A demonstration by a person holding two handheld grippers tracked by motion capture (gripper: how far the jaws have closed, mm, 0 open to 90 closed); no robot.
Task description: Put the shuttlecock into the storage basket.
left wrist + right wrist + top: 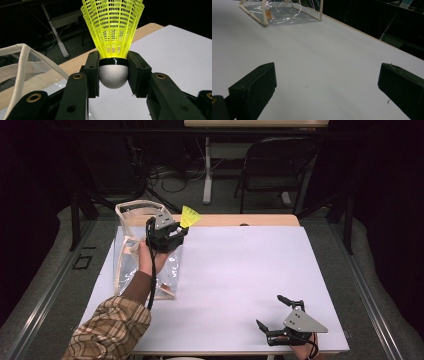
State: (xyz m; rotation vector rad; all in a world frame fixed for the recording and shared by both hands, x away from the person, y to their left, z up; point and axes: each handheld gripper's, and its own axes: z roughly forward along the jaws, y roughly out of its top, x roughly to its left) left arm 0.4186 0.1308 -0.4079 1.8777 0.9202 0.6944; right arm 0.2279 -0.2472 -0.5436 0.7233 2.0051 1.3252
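Shuttlecock held above the clear bag

Left gripper pinches the yellow shuttlecock at its cork base, over the clear tote bag; right gripper rests spread. Risk — the rounded cork may slip from the pads, dropping outside the bag.

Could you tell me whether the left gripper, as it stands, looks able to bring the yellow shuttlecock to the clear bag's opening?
Probably yes: the left gripper is shut on the shuttlecock right beside the clear bag, with nothing between them.
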